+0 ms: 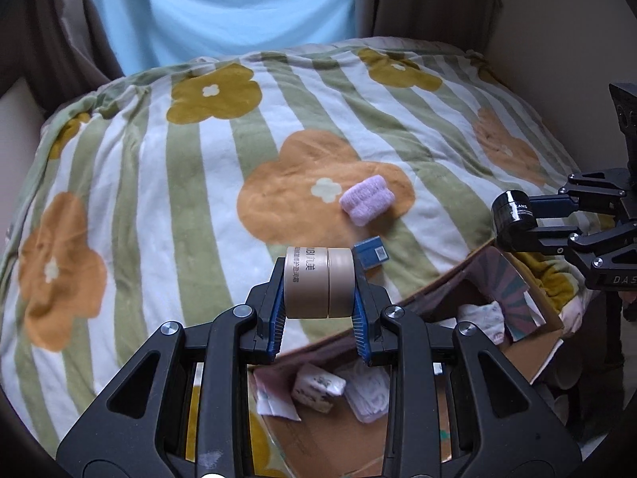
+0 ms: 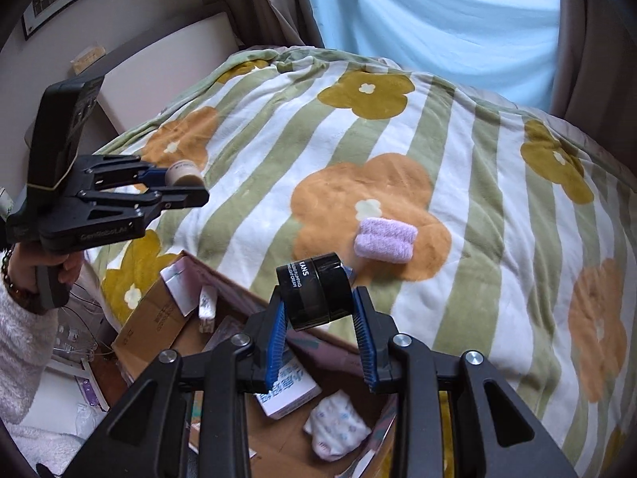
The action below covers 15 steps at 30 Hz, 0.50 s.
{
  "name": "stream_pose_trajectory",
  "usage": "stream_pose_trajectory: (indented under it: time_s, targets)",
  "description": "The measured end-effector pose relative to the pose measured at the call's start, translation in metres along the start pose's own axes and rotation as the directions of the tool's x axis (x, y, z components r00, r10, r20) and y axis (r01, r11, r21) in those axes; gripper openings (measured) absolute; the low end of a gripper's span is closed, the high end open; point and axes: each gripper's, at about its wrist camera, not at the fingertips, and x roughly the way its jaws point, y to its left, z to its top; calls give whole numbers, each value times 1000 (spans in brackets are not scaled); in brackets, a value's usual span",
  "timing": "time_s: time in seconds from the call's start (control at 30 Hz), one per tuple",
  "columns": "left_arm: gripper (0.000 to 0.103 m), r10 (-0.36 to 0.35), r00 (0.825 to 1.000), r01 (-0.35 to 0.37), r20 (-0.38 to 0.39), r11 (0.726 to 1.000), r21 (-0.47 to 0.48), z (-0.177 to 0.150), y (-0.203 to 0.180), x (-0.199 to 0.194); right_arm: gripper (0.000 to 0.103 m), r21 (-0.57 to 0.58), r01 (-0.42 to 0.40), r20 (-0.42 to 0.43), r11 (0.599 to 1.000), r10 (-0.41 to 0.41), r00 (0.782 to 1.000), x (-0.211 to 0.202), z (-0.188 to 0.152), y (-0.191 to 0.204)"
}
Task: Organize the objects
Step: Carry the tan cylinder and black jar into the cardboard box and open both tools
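Bed (image 1: 167, 183) under striped flower blanket, curtains behind | left tongs (image 1: 319, 302) clamped on beige jar (image 1: 318, 283), right tongs (image 2: 320, 314) clamped on black jar (image 2: 316, 292) | both held over box (image 2: 147, 318), likely for dropping in | towel (image 2: 385, 239) waits on bed

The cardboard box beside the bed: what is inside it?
Inside the box lie a patterned white cloth bundle, a small white carton with blue print and some paper packets. The grippers cover the rest of its floor.
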Motion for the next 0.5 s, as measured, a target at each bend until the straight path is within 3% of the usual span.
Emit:
stream_pose_trajectory:
  time_s: [0.17, 0.3, 0.4, 0.5]
  targets:
    - [26, -15, 1000, 15, 3, 999, -48, -30, -16, -19, 30, 22, -3, 5, 1000, 3, 1000, -11, -28, 14]
    - [26, 26, 999, -25, 21, 999, -43, -47, -30, -29, 30, 64, 32, 15, 997, -33, 999, -14, -53, 20]
    - [26, 42, 999, -40, 34, 998, -50, -62, -39, -31, 30, 57, 115, 18, 992, -116, 993, -13, -71, 28]
    - [26, 62, 997, -59, 35, 996, -63, -77, -45, -28, 30, 81, 101, 20, 992, -102, 995, -12, -86, 31]
